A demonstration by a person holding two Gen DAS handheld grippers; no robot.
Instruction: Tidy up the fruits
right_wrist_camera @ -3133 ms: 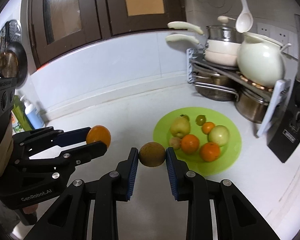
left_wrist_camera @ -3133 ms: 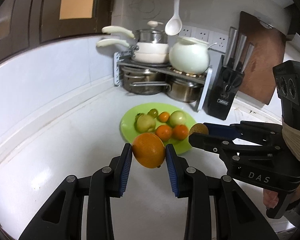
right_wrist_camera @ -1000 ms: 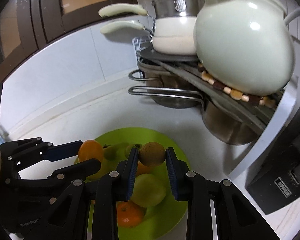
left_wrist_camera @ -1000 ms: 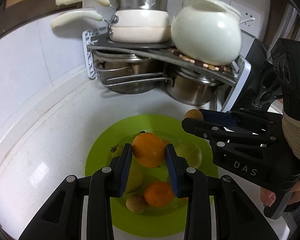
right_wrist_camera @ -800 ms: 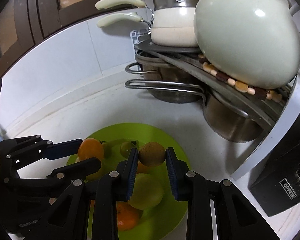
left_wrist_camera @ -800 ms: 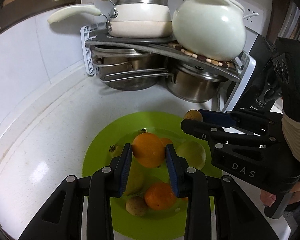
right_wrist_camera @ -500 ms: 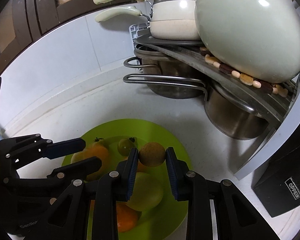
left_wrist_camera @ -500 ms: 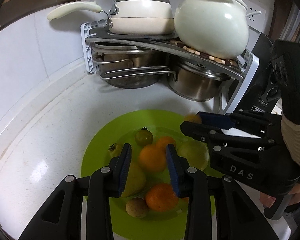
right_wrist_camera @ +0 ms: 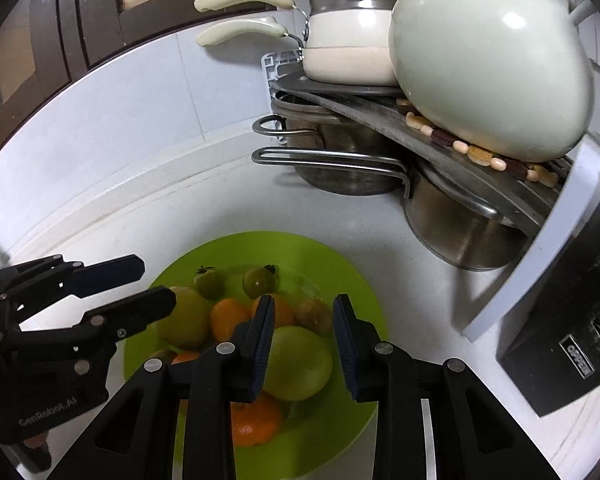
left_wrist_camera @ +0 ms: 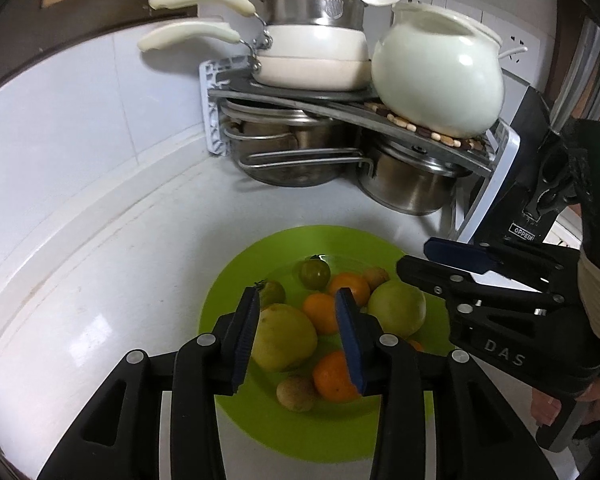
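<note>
Corner pot rack (left_wrist_camera: 220, 120) behind the plate carries a white ceramic pot (left_wrist_camera: 436, 80) and saucepans above steel pots. Green plate (left_wrist_camera: 236, 280) on the white counter holds oranges (left_wrist_camera: 320, 312), green apples (left_wrist_camera: 396, 306), green tomatoes (left_wrist_camera: 314, 274) and small brown fruits (left_wrist_camera: 296, 392), crowded together. Left gripper (left_wrist_camera: 296, 334) and right gripper (right_wrist_camera: 302, 336) hover over it, jaws parted, holding nothing.

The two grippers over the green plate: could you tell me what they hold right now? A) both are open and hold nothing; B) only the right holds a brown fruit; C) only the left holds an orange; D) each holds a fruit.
A: the left gripper and the right gripper both stand open, nothing between their pads, and the fruit lies below on the green plate.
</note>
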